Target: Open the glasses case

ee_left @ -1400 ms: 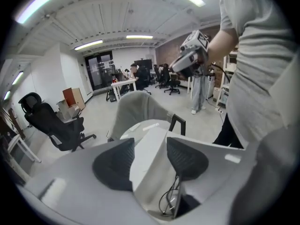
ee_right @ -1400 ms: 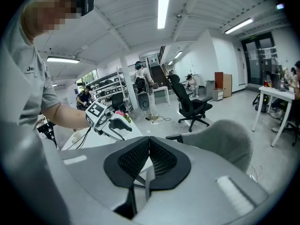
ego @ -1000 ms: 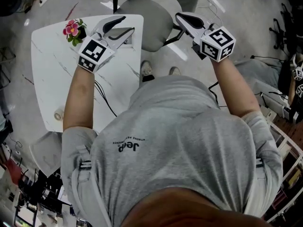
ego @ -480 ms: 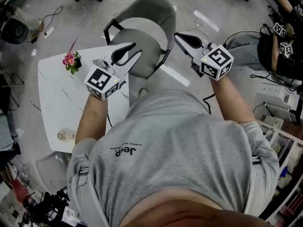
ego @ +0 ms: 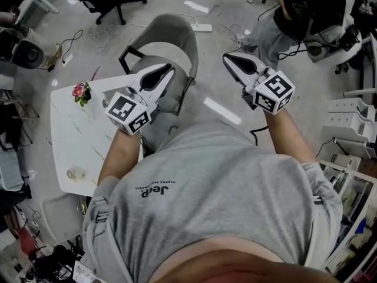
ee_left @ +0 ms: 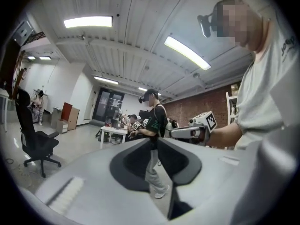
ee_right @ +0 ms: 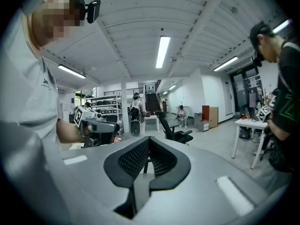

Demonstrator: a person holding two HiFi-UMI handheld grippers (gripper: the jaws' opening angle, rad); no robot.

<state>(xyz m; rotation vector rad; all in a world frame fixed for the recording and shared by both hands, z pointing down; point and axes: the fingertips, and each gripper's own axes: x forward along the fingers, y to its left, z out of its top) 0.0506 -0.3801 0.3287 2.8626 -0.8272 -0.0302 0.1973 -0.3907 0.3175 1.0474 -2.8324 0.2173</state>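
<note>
**Both grippers raised, task not yet engaged.** The left gripper (ee_left: 155,139) and right gripper (ee_right: 149,138) are held high in front of the person's chest, pointing roughly level out into the room.

The left gripper's jaws have just been closing. Their tips now stand a thin slit apart with nothing between them, and only the room shows through the gap. The right gripper is clenched tip to tip and likewise empty.

The glasses case appears in no view, so its place cannot be given. The likeliest support is the white table (ego: 70,146), well below the left gripper and off to its outer side. It carries a pink flower pot (ego: 80,92) near its far edge and a small round item (ego: 75,173), too small to identify, near its close edge. A grey chair (ego: 168,40) stands below and beyond the left gripper's tips.

**Doing the step well (judgement).**
- The step in hand is finding and approaching the case, so the head camera should locate it before either gripper descends.
- Both grippers need to tilt downward and their jaws need to part well ahead of contact.
- One gripper would best pin the base of the case.
- The other would best take the lid at the edge opposite the hinge and lift along the hinge's arc.
- Prying at an end, or leaving the case unpinned, would probably slide it across the smooth tabletop.
</note>
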